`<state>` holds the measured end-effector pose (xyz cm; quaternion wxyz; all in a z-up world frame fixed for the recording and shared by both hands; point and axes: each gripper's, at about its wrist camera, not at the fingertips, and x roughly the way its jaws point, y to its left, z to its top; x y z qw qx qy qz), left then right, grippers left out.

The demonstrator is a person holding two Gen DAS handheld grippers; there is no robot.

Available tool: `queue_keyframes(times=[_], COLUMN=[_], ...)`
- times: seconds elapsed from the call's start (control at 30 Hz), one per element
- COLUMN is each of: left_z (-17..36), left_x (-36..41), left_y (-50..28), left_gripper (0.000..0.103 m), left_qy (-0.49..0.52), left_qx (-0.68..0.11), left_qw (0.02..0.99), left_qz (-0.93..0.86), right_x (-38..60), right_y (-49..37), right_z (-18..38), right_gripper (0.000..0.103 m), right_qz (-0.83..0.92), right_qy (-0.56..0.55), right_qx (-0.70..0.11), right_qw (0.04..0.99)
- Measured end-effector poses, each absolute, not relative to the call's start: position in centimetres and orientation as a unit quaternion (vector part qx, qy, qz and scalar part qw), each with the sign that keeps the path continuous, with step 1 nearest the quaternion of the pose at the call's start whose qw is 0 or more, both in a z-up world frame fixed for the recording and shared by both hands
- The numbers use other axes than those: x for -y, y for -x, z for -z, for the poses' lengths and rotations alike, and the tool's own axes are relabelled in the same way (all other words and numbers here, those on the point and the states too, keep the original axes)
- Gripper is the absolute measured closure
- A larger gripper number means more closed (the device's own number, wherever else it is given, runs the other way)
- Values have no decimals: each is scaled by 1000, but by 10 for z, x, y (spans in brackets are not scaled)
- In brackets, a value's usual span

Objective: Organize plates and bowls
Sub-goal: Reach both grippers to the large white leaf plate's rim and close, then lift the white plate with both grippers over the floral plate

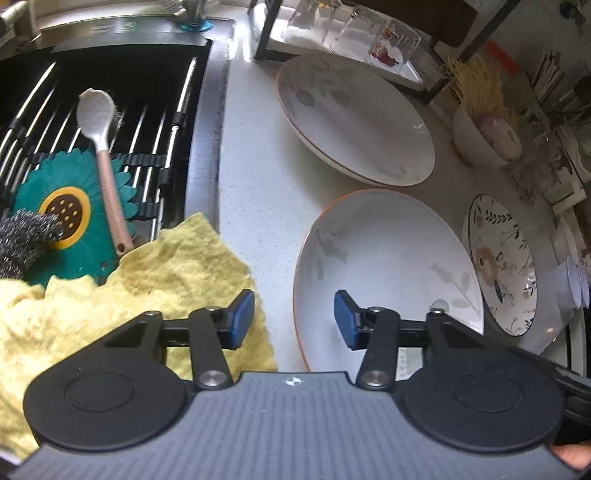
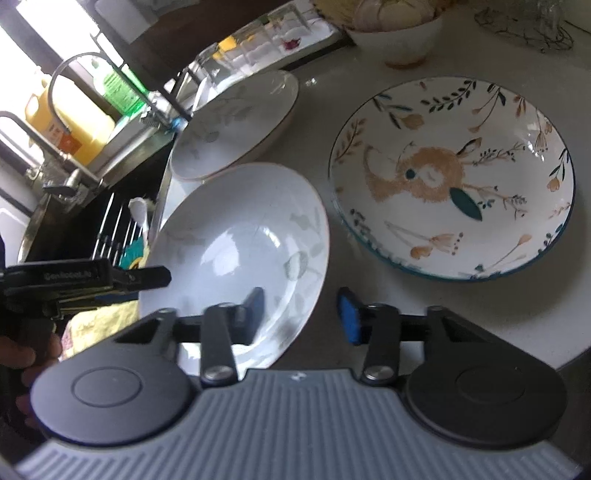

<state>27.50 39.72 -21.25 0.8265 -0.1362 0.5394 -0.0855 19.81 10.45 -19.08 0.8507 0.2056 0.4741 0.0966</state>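
Note:
Two white leaf-pattern plates lie on the counter: a near one point(image 1: 391, 266) point(image 2: 236, 236) and a far one point(image 1: 354, 118) point(image 2: 236, 122). A floral plate with a blue rim point(image 1: 502, 262) point(image 2: 454, 177) lies to their right. My left gripper point(image 1: 294, 319) is open, straddling the near plate's left rim, one finger over the yellow cloth point(image 1: 159, 280). My right gripper point(image 2: 303, 314) is open, straddling the near plate's right rim, its left finger over the plate. The left gripper also shows in the right wrist view point(image 2: 147, 277).
A sink point(image 1: 110, 122) with a rack, green flower mat, spoon and steel scrubber lies left. A glass rack point(image 1: 351, 40) stands behind the plates. A white bowl point(image 1: 480, 140) point(image 2: 402, 33) holds garlic. Bottles and a faucet point(image 2: 74, 110) stand by the sink.

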Motion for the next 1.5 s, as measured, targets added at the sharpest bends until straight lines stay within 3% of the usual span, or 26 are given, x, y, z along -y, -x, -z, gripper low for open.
queue_keyframes(times=[0.07, 0.2, 0.37, 1.5], left_z=[214, 217, 219, 142], left_x=[-395, -394, -390, -320], left_y=[-279, -284, -290, -288], left_gripper=[55, 58, 68, 67], left_qy=[128, 126, 137, 158], left_qx=[-538, -530, -535, -494], left_qw=[828, 833, 827, 846], left_qz=[93, 92, 103, 125], right_x=[-104, -104, -101, -20], right_y=[-201, -206, -209, -210], right_z=[193, 197, 199, 146], right_gripper=[76, 85, 86, 85], right_qz=[-96, -108, -124, -174], right_qy=[-199, -209, -216, -220], right_qx=[-475, -470, -460, -401], right_qw=[852, 851, 852, 872])
